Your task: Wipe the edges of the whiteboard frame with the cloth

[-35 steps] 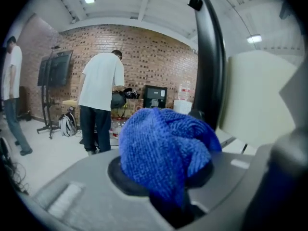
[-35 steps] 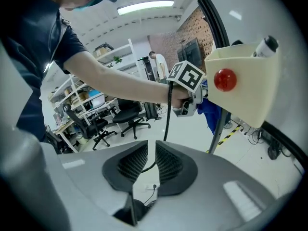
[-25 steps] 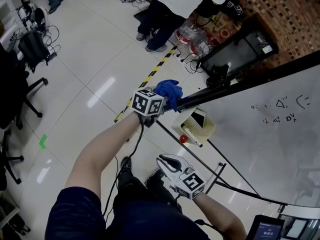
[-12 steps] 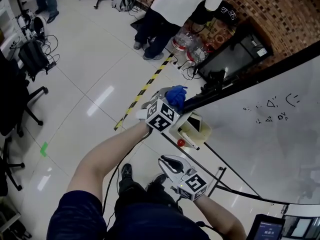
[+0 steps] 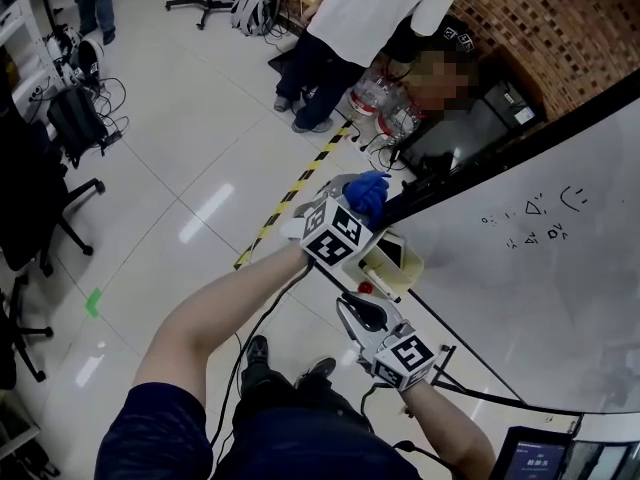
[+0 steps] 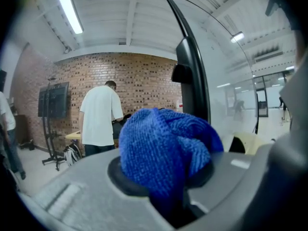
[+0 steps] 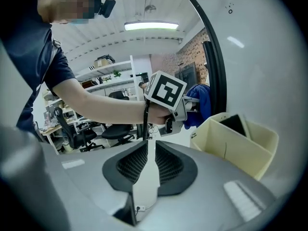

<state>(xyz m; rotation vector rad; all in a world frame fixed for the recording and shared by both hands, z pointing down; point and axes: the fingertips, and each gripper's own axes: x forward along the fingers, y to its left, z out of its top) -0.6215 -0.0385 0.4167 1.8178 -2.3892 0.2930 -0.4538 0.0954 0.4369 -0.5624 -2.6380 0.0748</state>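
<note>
A bunched blue cloth (image 5: 368, 193) (image 6: 163, 148) is pinched in my left gripper (image 5: 362, 202) (image 6: 164, 173), which is shut on it. The cloth presses against the black edge of the whiteboard frame (image 5: 470, 166) (image 6: 193, 85) near its corner. The white board surface (image 5: 540, 288) carries a few small pen marks. My right gripper (image 5: 358, 310) (image 7: 150, 160) hangs lower, by the board's bottom rail. Its jaws stand only a narrow gap apart with nothing between them. In the right gripper view the left gripper and the cloth (image 7: 198, 105) show beside the frame (image 7: 219, 81).
A cream holder box (image 5: 392, 258) (image 7: 240, 138) hangs on the frame just under the cloth, with a red item (image 5: 367, 288) below it. A person in a white shirt (image 5: 372, 13) stands beyond. Yellow-black floor tape (image 5: 298, 183), a dark screen (image 5: 470, 113) and office chairs (image 5: 40, 203) surround.
My left gripper with the blue cloth has shifted a little to the right along the black frame edge. The right gripper has also drifted right and slightly up.
</note>
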